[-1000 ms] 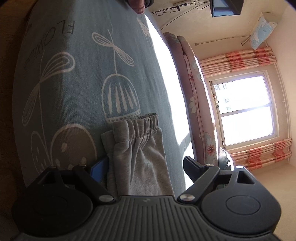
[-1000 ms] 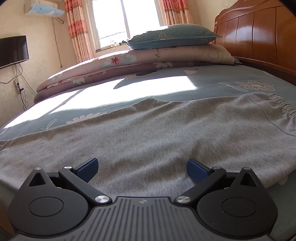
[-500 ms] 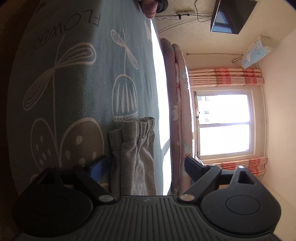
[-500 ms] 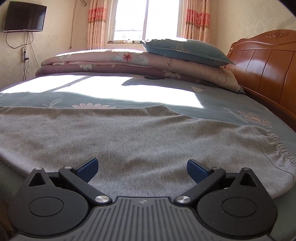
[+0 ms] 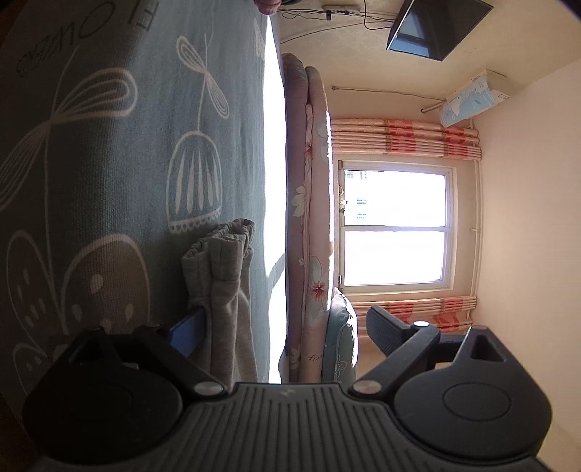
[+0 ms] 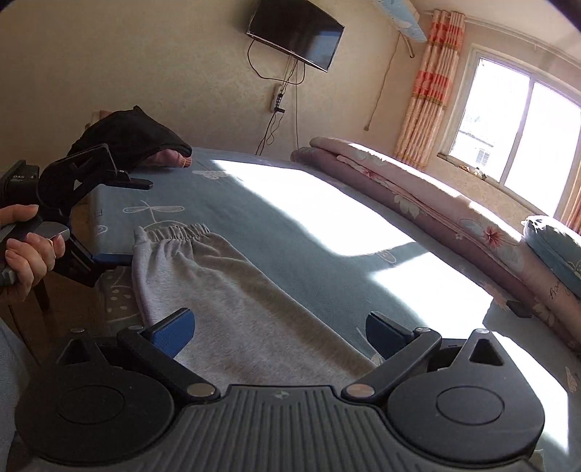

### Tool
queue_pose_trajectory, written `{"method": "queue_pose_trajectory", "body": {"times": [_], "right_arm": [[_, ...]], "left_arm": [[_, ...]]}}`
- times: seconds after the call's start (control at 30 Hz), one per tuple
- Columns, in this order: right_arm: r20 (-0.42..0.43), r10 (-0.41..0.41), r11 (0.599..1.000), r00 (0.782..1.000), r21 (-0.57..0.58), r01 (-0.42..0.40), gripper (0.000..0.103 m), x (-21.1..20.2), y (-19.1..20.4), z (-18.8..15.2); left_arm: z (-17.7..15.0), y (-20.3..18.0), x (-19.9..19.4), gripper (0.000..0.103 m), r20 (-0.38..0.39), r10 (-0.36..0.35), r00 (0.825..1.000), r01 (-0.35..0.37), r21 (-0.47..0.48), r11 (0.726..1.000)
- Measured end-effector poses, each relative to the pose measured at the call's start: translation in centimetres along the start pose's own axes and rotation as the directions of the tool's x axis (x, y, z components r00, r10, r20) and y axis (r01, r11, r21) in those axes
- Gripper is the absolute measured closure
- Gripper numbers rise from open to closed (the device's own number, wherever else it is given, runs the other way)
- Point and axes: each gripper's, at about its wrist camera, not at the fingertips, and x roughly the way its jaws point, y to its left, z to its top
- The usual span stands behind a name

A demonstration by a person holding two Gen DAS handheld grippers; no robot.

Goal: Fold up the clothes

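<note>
Right wrist view: bed (image 6: pixel 276 203) fills the scene, teal sheet with a white flower print, sun patch across the middle. Rolled floral quilts (image 6: pixel 417 188) and a teal pillow (image 6: pixel 555 247) sit along the far right edge under the window (image 6: pixel 526 119). TV (image 6: pixel 296 32) on the far wall.

Grey sweatpants (image 6: pixel 236 301) lie flat on the near left part of the bed. Elastic cuff (image 6: pixel 174 232) is at the far left end, just beside the bed edge.

Right tool (image 6: pixel 279 332) hovers over the leg fabric, jaws wide and starting to close, cloth under them but nothing pinched.

Left tool (image 6: pixel 123 221), held in a hand (image 6: pixel 25 250), is rolled on its side at the bed edge. Its jaws are wide and opening; the lower blue pad sits at the cuff corner, the upper finger is well above the sheet. No grip on the cloth from either view.

Left wrist view confirms: cuff (image 5: pixel 225 247) bunched just ahead of the left tool (image 5: pixel 283 326), one pad beside the fabric.

Step in hand, my read: taking the cuff end to fold it over. Do it well: get one pad fully under both layers at the cuff, close firmly, right tool takes the opposite edge at the same height, lift together so the fold stays square.

Writing: sheet print reads partly "OWERS" (image 5: pixel 40 54), likely FLOWERS. Left tool body has a small label (image 6: pixel 17 177), not legible for sure.
</note>
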Motion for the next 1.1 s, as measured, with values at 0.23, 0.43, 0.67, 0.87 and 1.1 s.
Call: {"method": "queue_pose_trajectory", "body": {"times": [0.23,0.43,0.67,0.87,1.1], "right_arm": [[-0.054,0.116,0.951,0.992,-0.283,-0.126,0.04,6.2,9.6,2.2],[-0.079,0.043,0.911,0.996,-0.406,-0.071,0.065,9.3,12.8,1.3],[-0.061,-0.006,0.916,0.998,-0.401,-0.018,0.094,8.9,12.9,1.3],[-0.049,0.016,0.951,0.999,-0.309,-0.031,0.094,7.8,11.3,2.3],[-0.032,0.026,0.954,0.999,-0.299,-0.035,0.094,6.6,11.4,1.8]], "left_arm": [[0.2,-0.4,0.7,0.009,-0.022,-0.027,0.999,0.028,0.027,0.999],[0.3,0.0,0.5,0.009,-0.034,-0.035,0.999,0.035,0.012,0.999],[-0.4,0.3,-0.7,0.009,0.004,0.03,1.0,-0.03,-0.001,1.0],[-0.5,1.3,-0.2,0.009,-0.017,0.041,0.999,-0.042,-0.072,0.997],[-0.9,-1.2,2.9,0.002,-0.096,0.168,0.981,-0.162,0.061,0.985]]}}
